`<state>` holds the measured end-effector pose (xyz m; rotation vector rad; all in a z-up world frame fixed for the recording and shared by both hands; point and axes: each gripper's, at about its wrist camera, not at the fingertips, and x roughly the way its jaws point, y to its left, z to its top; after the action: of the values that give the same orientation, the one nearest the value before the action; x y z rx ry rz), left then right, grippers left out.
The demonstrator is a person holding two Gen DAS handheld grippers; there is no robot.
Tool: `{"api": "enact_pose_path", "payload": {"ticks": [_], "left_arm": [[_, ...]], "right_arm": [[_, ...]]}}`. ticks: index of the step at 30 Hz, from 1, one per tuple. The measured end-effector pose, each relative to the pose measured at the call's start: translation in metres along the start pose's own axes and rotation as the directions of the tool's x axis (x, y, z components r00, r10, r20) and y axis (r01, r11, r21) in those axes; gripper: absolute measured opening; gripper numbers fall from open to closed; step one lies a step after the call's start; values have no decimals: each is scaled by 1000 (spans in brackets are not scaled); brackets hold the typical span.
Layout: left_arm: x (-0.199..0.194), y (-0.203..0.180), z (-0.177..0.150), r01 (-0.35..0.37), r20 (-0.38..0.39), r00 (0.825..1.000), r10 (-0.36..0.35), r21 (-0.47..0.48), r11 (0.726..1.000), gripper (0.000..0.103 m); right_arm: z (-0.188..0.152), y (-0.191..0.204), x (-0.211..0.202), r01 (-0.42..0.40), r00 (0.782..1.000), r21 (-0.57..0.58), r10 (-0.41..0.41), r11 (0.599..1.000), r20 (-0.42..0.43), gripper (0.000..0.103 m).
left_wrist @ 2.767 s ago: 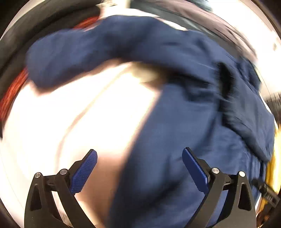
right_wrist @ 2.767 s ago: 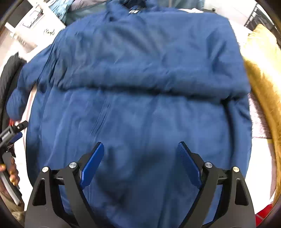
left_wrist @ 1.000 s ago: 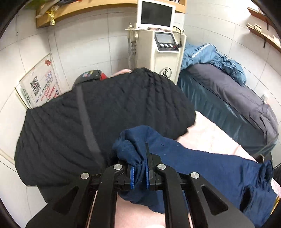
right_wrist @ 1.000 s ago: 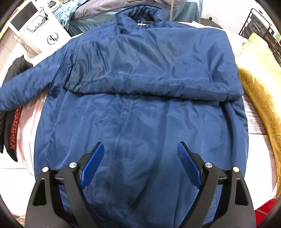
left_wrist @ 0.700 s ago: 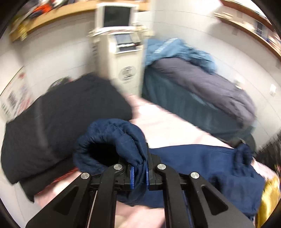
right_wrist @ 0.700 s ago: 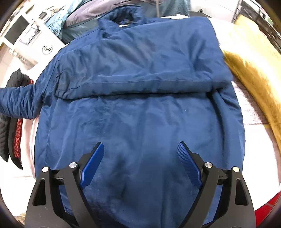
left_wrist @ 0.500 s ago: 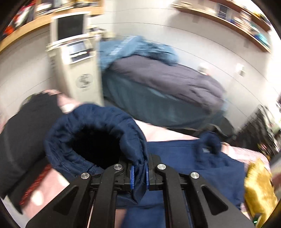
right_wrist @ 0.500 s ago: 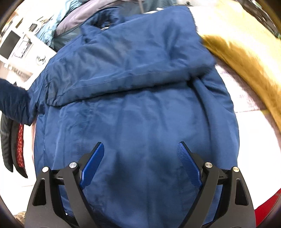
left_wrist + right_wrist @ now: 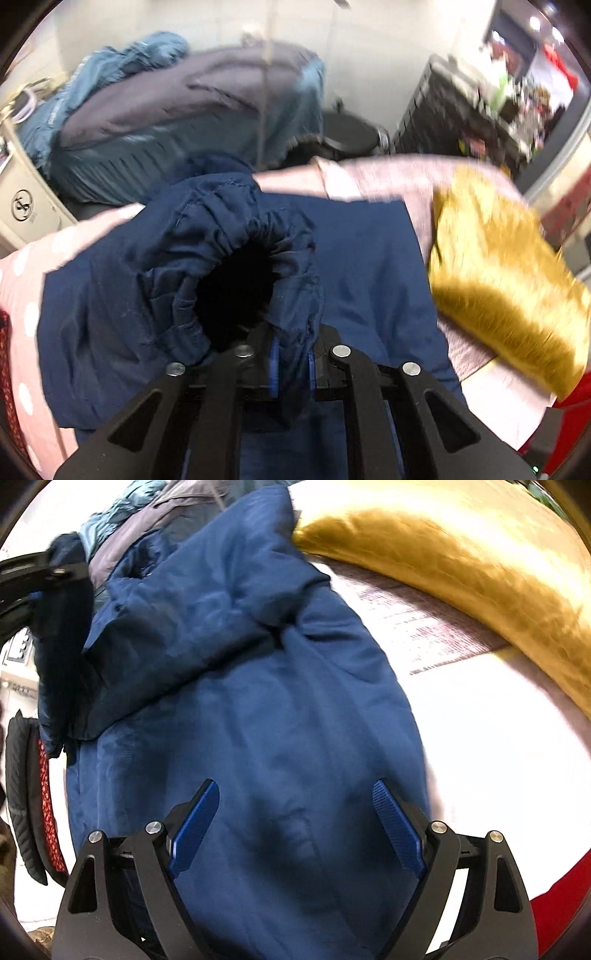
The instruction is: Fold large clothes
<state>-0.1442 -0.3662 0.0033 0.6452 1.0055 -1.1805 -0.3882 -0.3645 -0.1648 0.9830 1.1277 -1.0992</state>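
A large navy blue jacket (image 9: 258, 701) lies spread on the bed, one sleeve folded across its chest. My left gripper (image 9: 291, 362) is shut on the elastic cuff of the other sleeve (image 9: 236, 266) and holds it lifted above the jacket body (image 9: 369, 266). In the right wrist view the left gripper (image 9: 40, 576) shows at the far left with the sleeve hanging from it. My right gripper (image 9: 295, 823) is open and empty, hovering just above the jacket's lower front.
A gold pillow (image 9: 461, 554) lies to the jacket's right, also in the left wrist view (image 9: 509, 295). A black quilted garment with red lining (image 9: 26, 794) lies at the left edge. A second bed with grey and blue bedding (image 9: 177, 122) stands behind.
My left gripper has carried the sleeve cuff up and rightward, over the jacket body. My right gripper has stayed open and shifted lower and to the right over the jacket.
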Motion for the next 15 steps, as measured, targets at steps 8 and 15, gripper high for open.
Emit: {"api": "enact_pose_path", "payload": {"ticks": [8, 15], "left_arm": [[8, -19, -8, 109, -60, 993, -105, 63, 992, 90], [-26, 51, -33, -10, 14, 1000, 10, -6, 1000, 94]], "right_arm": [[5, 10, -1, 29, 1000, -48, -29, 998, 8, 85], [29, 47, -6, 25, 998, -138, -18, 990, 53, 85]]}}
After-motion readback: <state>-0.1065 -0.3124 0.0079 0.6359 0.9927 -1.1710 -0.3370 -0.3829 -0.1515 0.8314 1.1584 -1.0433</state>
